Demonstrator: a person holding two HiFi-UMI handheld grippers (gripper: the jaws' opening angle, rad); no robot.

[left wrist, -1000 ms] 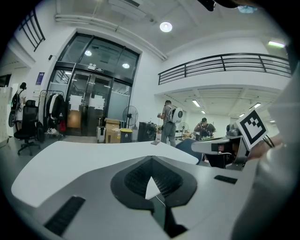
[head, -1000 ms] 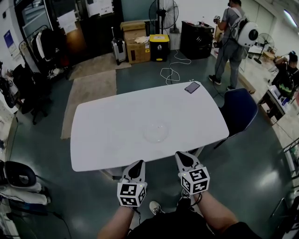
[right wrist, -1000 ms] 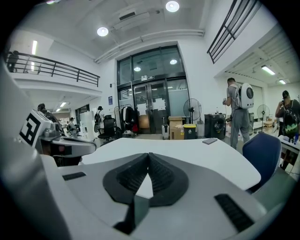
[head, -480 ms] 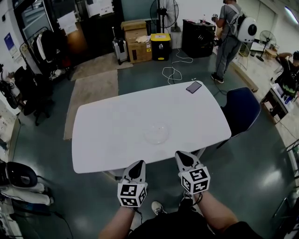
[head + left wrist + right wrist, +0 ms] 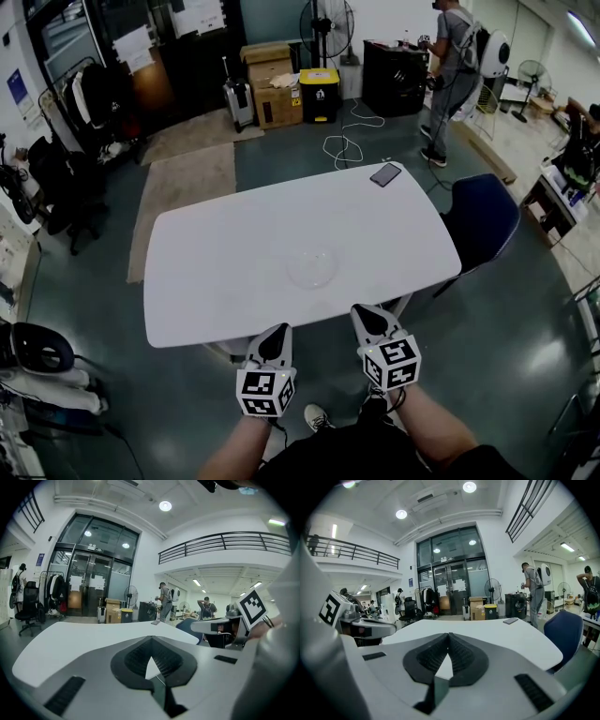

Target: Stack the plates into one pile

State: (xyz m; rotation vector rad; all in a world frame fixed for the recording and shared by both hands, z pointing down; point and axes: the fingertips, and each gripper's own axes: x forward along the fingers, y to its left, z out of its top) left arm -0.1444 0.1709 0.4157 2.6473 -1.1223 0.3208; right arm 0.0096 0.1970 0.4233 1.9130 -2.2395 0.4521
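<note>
Currently both tools hang just short of the near edge of the white bench [image 5: 216,262], side by side above the person's lap. The left hand-held gripper [image 5: 277,331] has its jaws pressed together with nothing between them. The right hand-held gripper [image 5: 362,313] is likewise closed and empty. In each gripper's own view the dark ribbed pads [image 5: 133,658] meet at a point, with only bare bench top beyond them.

Held back like this, closed and touching nothing, they read as a resting pose rather than a reach. Judging by the layout, no plate is being carried or approached.

The plates [image 5: 312,267] sit on the bench a little nearer than its middle, ahead of the two grippers and roughly between their lines, well apart from both. They show as one round, clear, glassy shape, faint against the white surface, with a paler rim. Whether that is one plate or several nested in a pile is too faint to tell. No other plate shows anywhere on the bench, which suggests the stack may be complete.

A dark phone [image 5: 385,174] lies near the far right corner. A blue chair [image 5: 483,217] stands just off the bench's right end.
</note>
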